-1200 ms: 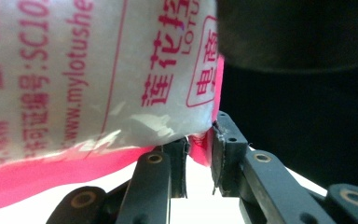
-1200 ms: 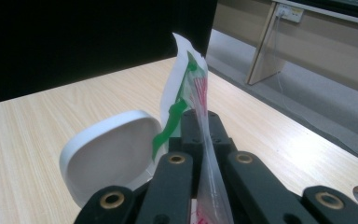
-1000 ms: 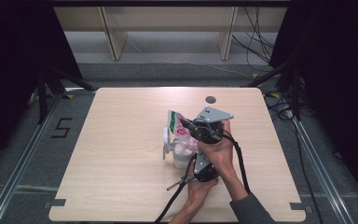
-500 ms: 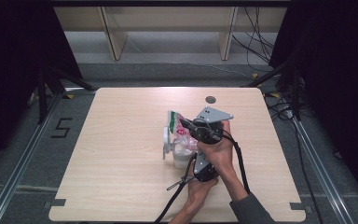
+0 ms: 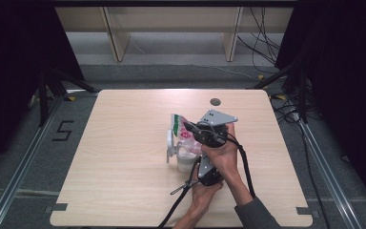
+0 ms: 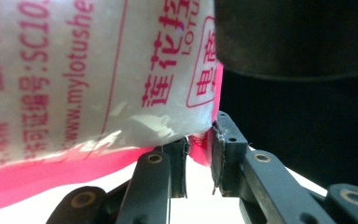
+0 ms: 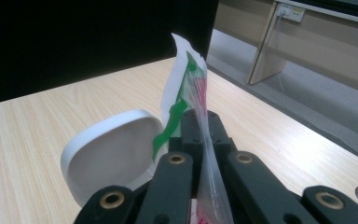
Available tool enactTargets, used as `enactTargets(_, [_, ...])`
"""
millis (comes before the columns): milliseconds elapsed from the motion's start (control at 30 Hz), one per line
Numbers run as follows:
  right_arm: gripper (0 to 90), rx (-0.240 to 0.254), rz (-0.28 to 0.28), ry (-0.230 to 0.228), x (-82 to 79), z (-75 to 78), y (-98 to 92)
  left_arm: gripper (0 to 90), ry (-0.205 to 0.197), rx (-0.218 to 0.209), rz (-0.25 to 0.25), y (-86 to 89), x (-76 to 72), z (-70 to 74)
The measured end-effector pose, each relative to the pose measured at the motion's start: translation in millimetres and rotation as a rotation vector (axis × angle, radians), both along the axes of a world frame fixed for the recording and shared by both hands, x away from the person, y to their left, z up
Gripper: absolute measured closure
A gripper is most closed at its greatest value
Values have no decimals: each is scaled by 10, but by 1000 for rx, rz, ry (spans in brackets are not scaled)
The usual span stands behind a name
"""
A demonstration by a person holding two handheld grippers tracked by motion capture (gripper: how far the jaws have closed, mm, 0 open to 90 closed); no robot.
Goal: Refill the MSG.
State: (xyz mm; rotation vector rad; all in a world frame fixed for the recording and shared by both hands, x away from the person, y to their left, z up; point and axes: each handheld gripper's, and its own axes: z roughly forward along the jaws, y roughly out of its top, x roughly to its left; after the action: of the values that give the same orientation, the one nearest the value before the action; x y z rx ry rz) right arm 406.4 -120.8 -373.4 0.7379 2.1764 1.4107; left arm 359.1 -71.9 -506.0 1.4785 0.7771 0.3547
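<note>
while both stay put on the worktop (image 5: pixel 124 143), right hand-held gripper (image 7: pixel 200 122) and left hand-held gripper (image 6: pixel 199 154) each clench the plastic bag (image 5: pixel 183 136).

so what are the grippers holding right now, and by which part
Both hold the printed plastic bag. The right gripper is shut on its upper edge, near the green and white top. The left gripper pinches the pink bottom edge between its pads.

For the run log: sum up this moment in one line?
right tongs: shut on bag | left tongs: shut on bag bottom edge | bag: over white tub | lid: open
</note>
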Motion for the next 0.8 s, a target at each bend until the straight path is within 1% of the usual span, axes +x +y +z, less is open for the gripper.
enactTargets(33, [900, -5, 5, -4, 1, 4, -1, 772, -3, 0, -1, 2, 2, 0])
enactTargets(67, [900, -1, 6, -24, 13, 4, 0, 772, -2, 1, 0, 2, 0, 0])
enactTargets(200, [900, -5, 7, -23, 12, 5, -1, 772, -3, -1, 0, 2, 0, 2])
enactTargets(233, [900, -10, 14, -15, 10, 11, -7, 772, -5, -6, 1, -2, 1, 2])
enactTargets(267, [900, -3, 10, -18, 10, 10, -4, 772, -10, -26, -7, -11, 7, -4])
enactTargets(333, [900, 0, 4, -10, 0, 14, -6, 772, -10, -29, -3, -13, 0, 1])
enactTargets(367, [900, -3, 6, -16, 1, 17, -6, 772, -4, -4, 2, 0, -9, 11])
enactTargets(400, [900, -10, 14, -26, 6, 17, -1, 772, -6, -5, 0, 0, -7, 12])
enactTargets(500, [900, -12, 14, -13, -2, 18, 5, 772, -4, -5, 0, 0, -9, 10])
enactTargets(533, [900, -15, 22, -29, 17, 17, -4, 772, -4, -5, 7, 3, -14, 12])
enactTargets(600, [900, -3, 10, -24, -2, 20, 5, 772, -8, -9, 6, 1, -13, 16])
enactTargets(633, [900, -11, 20, -8, -13, 31, 3, 772, -10, -11, 6, -2, -14, 16])
enactTargets(700, [900, -19, 21, -8, -8, 30, 0, 772, -8, -3, -2, 1, -14, 14])
enactTargets(767, [900, -19, 11, -51, 19, 20, -8, 772, -5, -9, 6, -2, -16, 12])
enactTargets(800, [900, -4, 10, -24, 2, 17, 2, 772, -5, -9, 6, -3, -15, 13])
